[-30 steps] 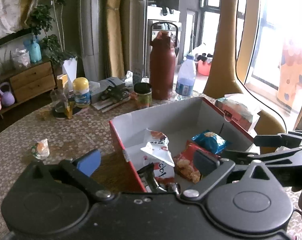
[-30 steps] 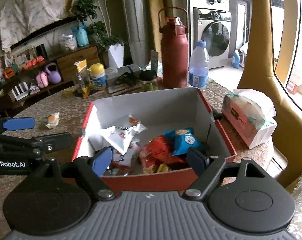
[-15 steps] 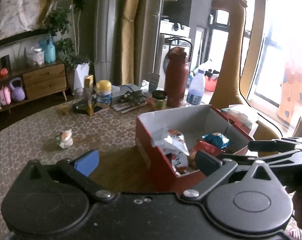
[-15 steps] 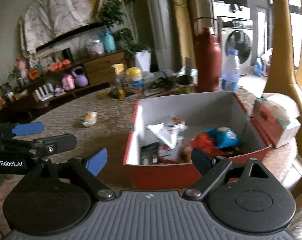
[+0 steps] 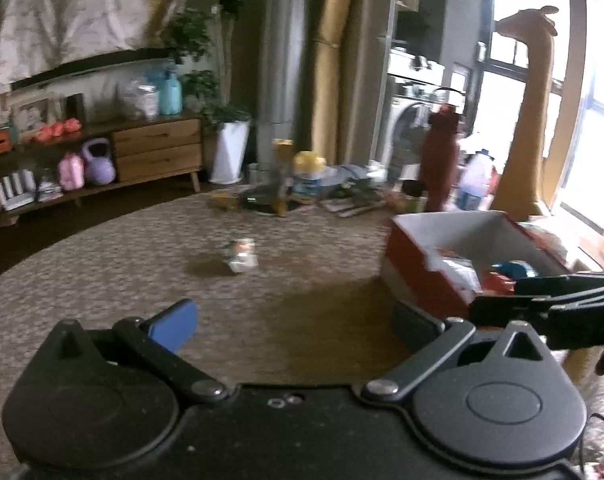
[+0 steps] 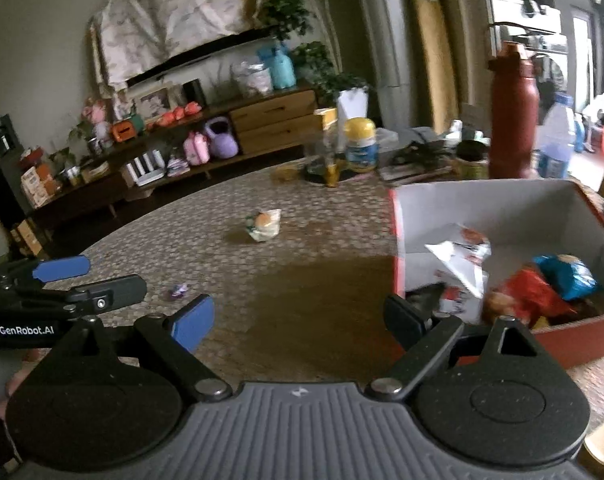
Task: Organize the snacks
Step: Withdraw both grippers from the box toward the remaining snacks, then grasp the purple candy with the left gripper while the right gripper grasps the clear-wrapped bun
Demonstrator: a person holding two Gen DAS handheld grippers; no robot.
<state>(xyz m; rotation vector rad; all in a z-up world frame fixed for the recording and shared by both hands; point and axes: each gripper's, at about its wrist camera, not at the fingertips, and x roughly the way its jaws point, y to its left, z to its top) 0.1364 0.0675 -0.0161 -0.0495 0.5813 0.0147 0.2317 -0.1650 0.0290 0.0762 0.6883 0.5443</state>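
Between the spread, empty fingers of the right gripper [image 6: 298, 320] and left gripper [image 5: 294, 320] lies bare tablecloth [image 6: 182, 248]. Right jaws have just been opening. Both have swung leftward away from the red snack box [image 6: 502, 208]. Next target is probably the loose wrapped snack [image 6: 264, 224]: approach, straddle, close.

A pale draped sheet [image 6: 170, 12] hung on the wall at eleven o'clock. Below it a low wooden sideboard [image 6: 276, 118] with two drawers ran along the wall, a leafy plant in a white pot [image 5: 230, 150] beside it. Grey and yellow curtains [image 5: 330, 60] hung at twelve. Bright daylight poured through tall windows [image 5: 594, 120] at two o'clock, beside a giraffe figure [image 5: 530, 100].
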